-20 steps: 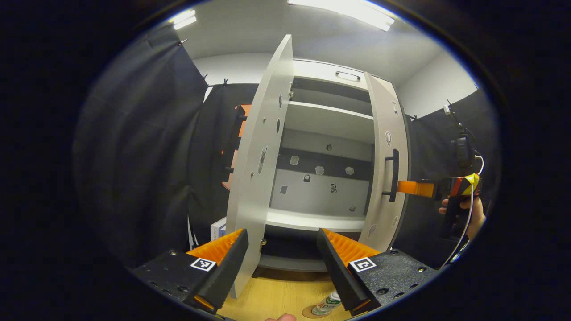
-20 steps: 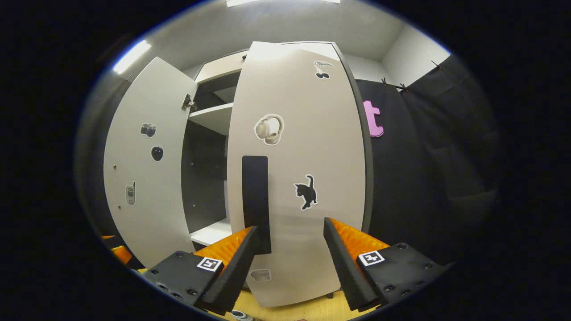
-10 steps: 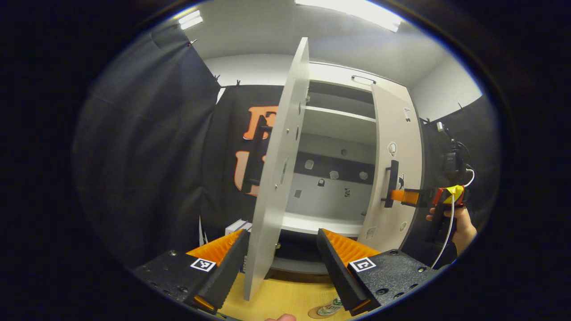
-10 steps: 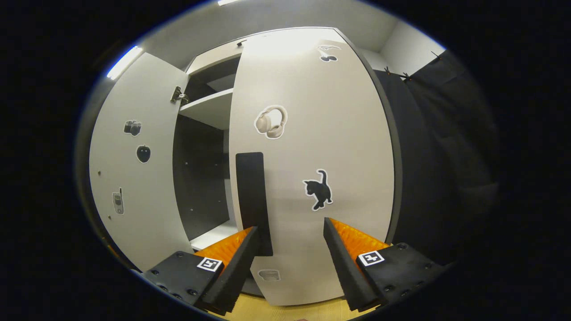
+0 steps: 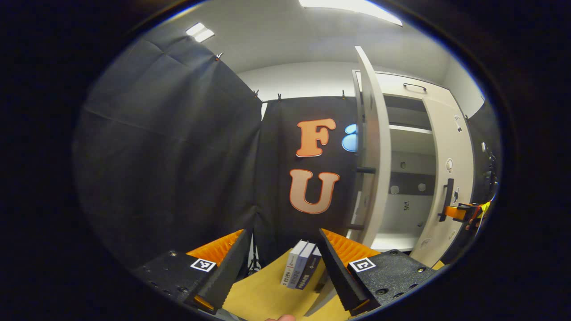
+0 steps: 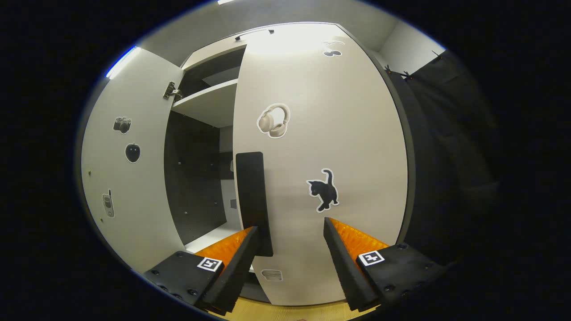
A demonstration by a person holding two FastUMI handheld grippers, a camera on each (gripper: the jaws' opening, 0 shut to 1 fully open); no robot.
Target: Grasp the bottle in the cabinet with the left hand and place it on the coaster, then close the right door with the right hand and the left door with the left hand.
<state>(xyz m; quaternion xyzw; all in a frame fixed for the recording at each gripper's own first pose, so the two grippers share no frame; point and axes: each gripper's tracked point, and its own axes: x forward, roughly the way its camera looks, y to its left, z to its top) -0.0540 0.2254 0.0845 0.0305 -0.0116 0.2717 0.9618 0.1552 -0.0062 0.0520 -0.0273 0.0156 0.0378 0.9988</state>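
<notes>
Right door (image 6: pixel 321 147) nearer shut, right tongs (image 6: pixel 289 249) seemingly against it.

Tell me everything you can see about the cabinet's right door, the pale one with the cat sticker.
The pale, matte, board-like right cabinet door stands upright and partly open, with a gap to the dark interior on its left. It carries a headphones sticker, a black cat sticker, a cherries sticker near the top and a small one near the bottom. A black vertical bar handle sits near its left edge. The right gripper is open, close in front by that handle; contact is unclear.
</notes>
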